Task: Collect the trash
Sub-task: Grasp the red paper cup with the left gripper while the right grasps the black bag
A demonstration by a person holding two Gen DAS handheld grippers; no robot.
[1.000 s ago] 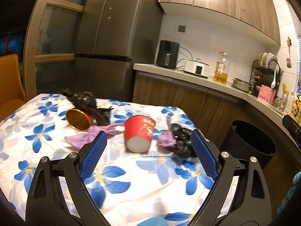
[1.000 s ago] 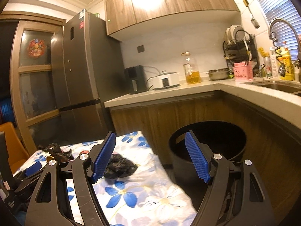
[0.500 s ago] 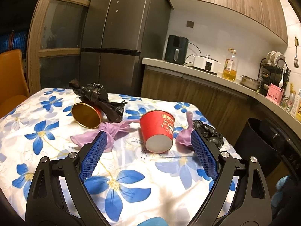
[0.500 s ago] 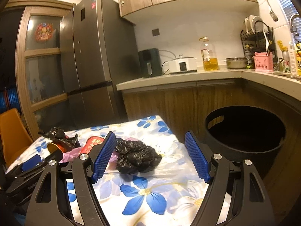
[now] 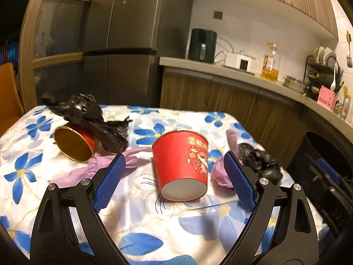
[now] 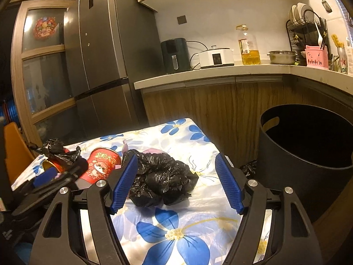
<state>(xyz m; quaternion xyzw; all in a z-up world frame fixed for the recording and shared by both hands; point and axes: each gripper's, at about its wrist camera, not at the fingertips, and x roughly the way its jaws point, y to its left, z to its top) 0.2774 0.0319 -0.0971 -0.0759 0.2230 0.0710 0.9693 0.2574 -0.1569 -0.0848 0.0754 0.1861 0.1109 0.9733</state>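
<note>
A red paper cup [image 5: 181, 163] lies tipped on the flowered tablecloth [image 5: 154, 225], base towards me. It sits just ahead of my left gripper [image 5: 174, 158], which is open around empty air. A crumpled black plastic bag [image 6: 161, 178] rests near the table's right edge, partly between the blue pads of my right gripper [image 6: 176, 158]. Those jaws are closing, and the pads stand clear of the bag. The same bag [image 5: 258, 161] shows in the left wrist view beside a purple wad [image 5: 220, 172]. The cup [image 6: 101, 163] also appears in the right wrist view.
A gold-lined red cup [image 5: 72, 143] lies on its side under another black bag [image 5: 92, 119], with a purple glove-like scrap [image 5: 106, 165] in front. A black bin [image 6: 308, 150] stands on the floor right of the table. Fridge, counter and an orange chair [image 6: 15, 152] surround it.
Both grippers have come forward and lower over the table. The right view swung from the bin to the black bag, which now lies between its fingers. The red cup looms larger before the left gripper.
</note>
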